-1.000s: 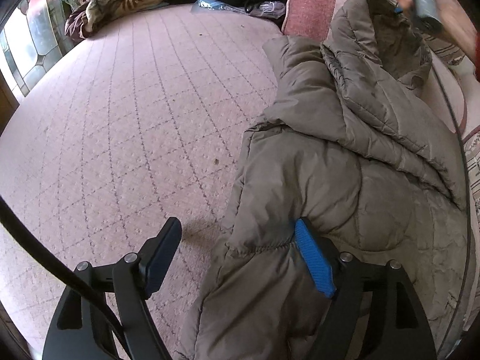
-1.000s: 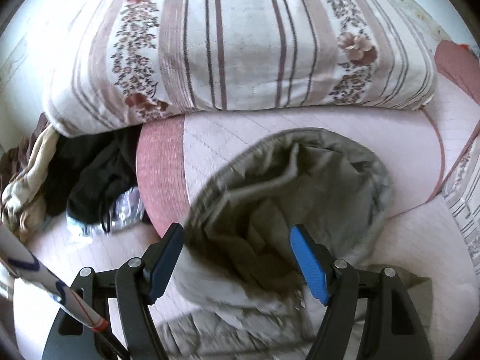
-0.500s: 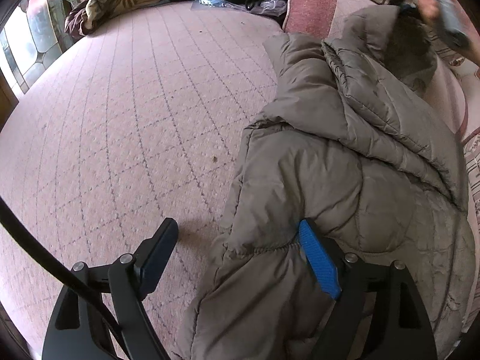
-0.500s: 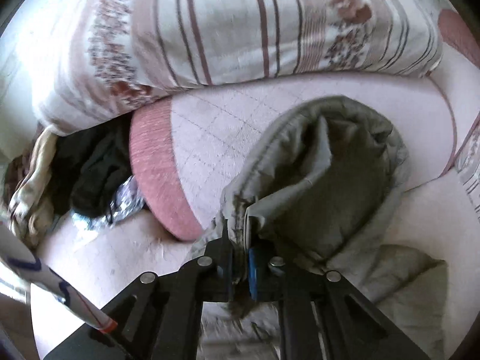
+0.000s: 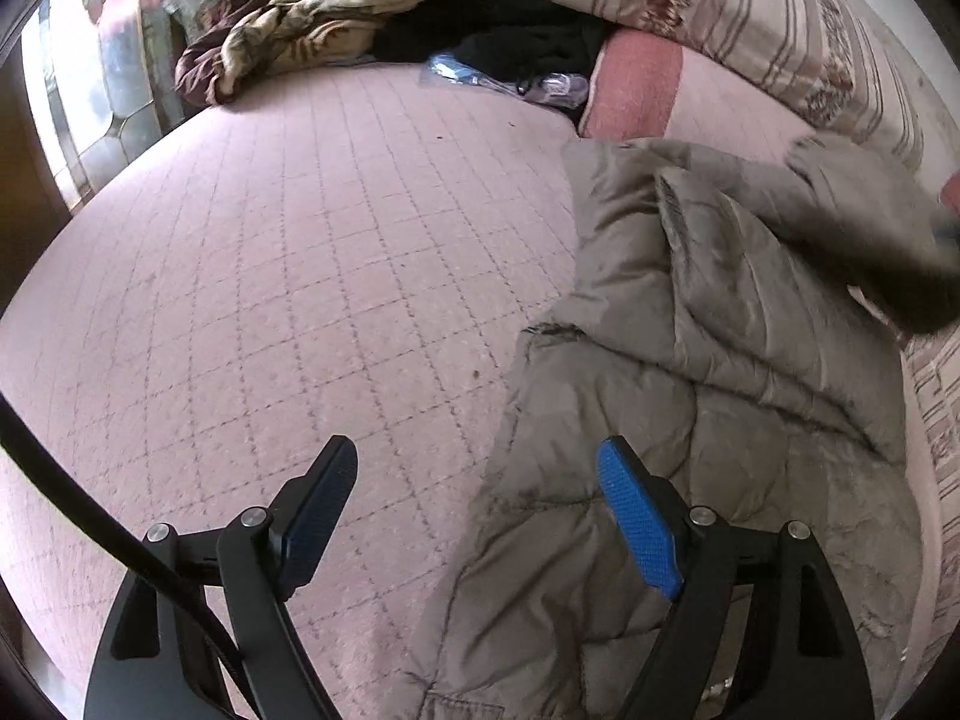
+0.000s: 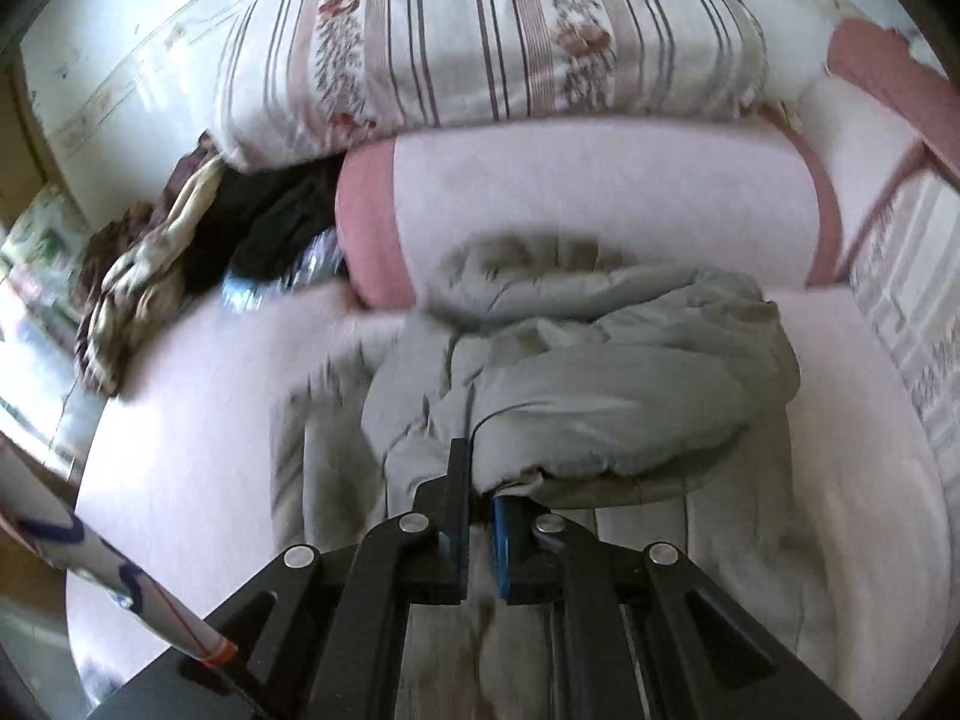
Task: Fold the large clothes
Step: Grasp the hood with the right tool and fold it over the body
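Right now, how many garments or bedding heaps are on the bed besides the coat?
2. A brown-and-cream blanket is bunched at the far left corner, and a black garment lies right of it, against the pink bolster. More may be hidden under the striped duvet.

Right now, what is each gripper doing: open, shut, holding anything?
Left gripper: open, holding nothing, one finger over the grey padded coat.
Right gripper: shut on a fold of the coat's hood end.

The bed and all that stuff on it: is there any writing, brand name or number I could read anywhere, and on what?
None can be read.
Grey padded coat: no label or logo shows.
White tube with blue marks: blurred strokes, no readable letters.
Clear packet by the dark clothes: too small to tell.
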Demonstrator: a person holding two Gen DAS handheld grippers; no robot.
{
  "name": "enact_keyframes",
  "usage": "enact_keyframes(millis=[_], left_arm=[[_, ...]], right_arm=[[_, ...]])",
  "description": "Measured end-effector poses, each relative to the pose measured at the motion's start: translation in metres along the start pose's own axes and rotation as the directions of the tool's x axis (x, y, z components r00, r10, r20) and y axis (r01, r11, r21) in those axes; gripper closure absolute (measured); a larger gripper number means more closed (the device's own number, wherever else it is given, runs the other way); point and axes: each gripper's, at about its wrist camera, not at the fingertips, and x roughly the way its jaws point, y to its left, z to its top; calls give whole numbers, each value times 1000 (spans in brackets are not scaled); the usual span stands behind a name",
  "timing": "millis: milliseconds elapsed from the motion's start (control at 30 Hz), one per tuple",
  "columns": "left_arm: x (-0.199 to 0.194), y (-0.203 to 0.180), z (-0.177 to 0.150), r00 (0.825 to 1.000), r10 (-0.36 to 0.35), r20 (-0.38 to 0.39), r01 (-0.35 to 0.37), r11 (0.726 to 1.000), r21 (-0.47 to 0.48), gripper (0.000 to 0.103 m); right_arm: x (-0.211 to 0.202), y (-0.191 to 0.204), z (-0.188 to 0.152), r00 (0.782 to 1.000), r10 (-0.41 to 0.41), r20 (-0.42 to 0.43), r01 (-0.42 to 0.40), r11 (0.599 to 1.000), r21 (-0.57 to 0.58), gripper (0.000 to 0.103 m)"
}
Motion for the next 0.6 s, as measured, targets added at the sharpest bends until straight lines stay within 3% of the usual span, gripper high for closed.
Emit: enact_keyframes(millis=[133,233,600], left_arm=[[-6,7,1,1000,-9,14,10,1000,-27,21],[-7,12,4,1000,-13,16,14,999,-39,21],[-2,15,6,1000,4,0,-4,999,-51,21]], right_arm=[[-10,-4,-61,998,41,-51,-40,999,24,97],[5,-10,-97,993,35,-113,-30,998,47,97],[116,-25,-110,974,-56,-220,87,988,130,97]])
